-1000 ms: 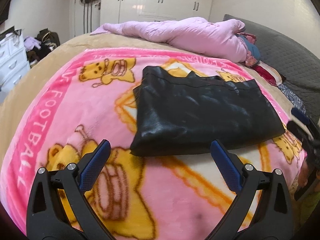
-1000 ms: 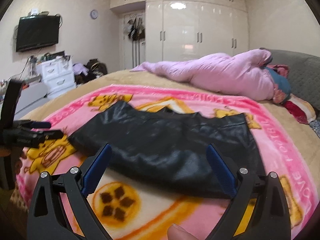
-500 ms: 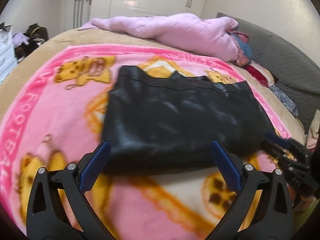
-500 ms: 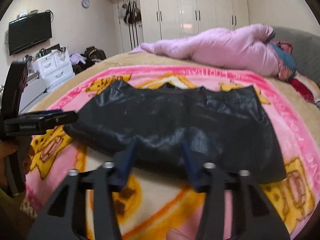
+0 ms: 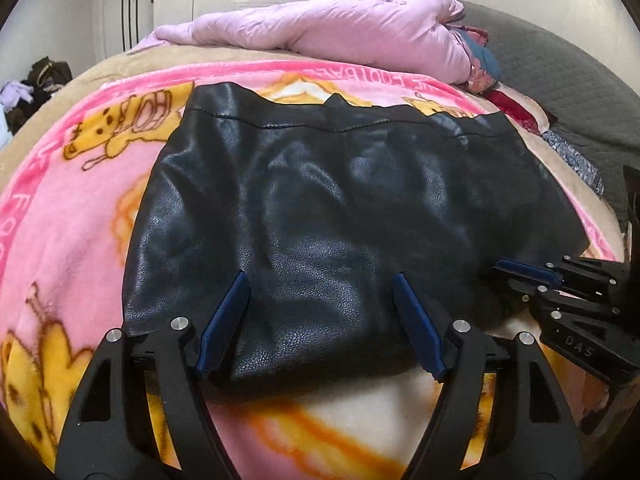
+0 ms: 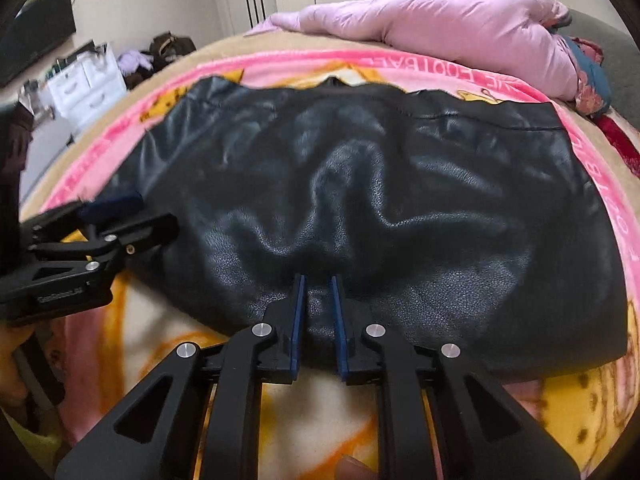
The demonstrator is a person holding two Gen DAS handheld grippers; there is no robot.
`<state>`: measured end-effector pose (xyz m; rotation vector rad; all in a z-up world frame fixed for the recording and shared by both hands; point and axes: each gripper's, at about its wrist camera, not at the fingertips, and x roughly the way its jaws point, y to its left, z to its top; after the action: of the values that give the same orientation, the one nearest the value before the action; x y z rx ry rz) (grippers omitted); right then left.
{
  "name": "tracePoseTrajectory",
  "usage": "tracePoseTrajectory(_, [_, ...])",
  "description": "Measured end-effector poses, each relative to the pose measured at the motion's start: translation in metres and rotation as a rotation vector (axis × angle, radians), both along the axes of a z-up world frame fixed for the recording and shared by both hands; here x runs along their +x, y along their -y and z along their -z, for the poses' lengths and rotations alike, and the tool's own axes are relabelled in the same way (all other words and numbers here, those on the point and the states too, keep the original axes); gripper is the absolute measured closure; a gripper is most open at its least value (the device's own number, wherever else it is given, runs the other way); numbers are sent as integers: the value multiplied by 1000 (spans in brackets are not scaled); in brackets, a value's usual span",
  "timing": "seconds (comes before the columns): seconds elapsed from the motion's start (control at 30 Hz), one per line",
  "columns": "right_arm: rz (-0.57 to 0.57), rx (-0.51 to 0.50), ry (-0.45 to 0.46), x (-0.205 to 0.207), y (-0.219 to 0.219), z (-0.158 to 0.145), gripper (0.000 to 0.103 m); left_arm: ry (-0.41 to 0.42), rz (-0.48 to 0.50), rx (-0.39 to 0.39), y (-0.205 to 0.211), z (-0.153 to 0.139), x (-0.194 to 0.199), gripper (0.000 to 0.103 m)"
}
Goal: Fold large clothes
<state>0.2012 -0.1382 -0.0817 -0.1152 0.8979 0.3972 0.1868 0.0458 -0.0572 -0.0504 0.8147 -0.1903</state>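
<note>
The right hand-held gripper has its jaws nearly together and closing, a raised pinch of the black leather-look garment caught between the blue pads at the near hem — the puckered ridges running up from the pads indicate the pads are pressing on it. The left hand-held gripper stands about two-thirds open and is closing, its pads straddling the near edge of the same garment toward its left corner; material lies between the pads, but they do not yet appear to press on it. Each hand-held gripper is visible in the other's view, one at each end of the near hem. The garment lies flat and spread on the pink cartoon blanket on the bed, hemmed far edge toward the pink quilt. It already forms a neat, thick-edged rectangle, so some folding seems done. Judged progress: partway — the near edge is being secured, with the next fold and any final tidying outstanding.
</note>
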Motion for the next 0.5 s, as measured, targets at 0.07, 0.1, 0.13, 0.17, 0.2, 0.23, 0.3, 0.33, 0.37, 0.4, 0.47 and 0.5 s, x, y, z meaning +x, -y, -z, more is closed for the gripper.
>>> tracePoseTrajectory(0.07, [2, -12, -4, 0, -2, 5, 90, 9, -2, 2, 2, 1, 0, 36])
tracePoseTrajectory(0.1, [11, 0, -9, 0, -1, 5, 90, 12, -2, -1, 2, 0, 0, 36])
tracePoseTrajectory(0.13, [12, 7, -12, 0, 0, 5, 90, 15, -1, -7, 1, 0, 0, 35])
tracePoseTrajectory(0.17, [14, 19, -16, 1, 2, 5, 90, 21, 2, -19, 0, -1, -1, 34])
tracePoseTrajectory(0.2, [18, 48, -30, 2, 5, 2, 90, 35, 1, -44, -2, -6, -4, 33])
tracePoseTrajectory(0.23, [21, 74, -48, 4, 9, -3, 90, 53, -3, -79, -6, -12, -9, 33])
tracePoseTrajectory(0.3, [23, 174, -52, 9, 19, -21, 89, 82, 4, -128, -10, -23, -16, 32])
tracePoseTrajectory(0.33, [26, 221, -22, 10, 25, -36, 89, 87, 5, -123, -9, -27, -17, 32])
tracePoseTrajectory(0.37, [32, 228, 3, 12, 27, -45, 89, 85, 5, -104, -8, -29, -17, 32])
tracePoseTrajectory(0.4, [38, 220, 22, 15, 27, -52, 89, 79, 14, -81, -4, -29, -16, 32])
tracePoseTrajectory(0.47, [36, 197, 36, 31, 23, -59, 89, 65, 28, -58, 1, -25, -14, 32])
tracePoseTrajectory(0.5, [44, 181, 32, 41, 21, -58, 89, 49, 30, -32, 5, -19, -12, 31])
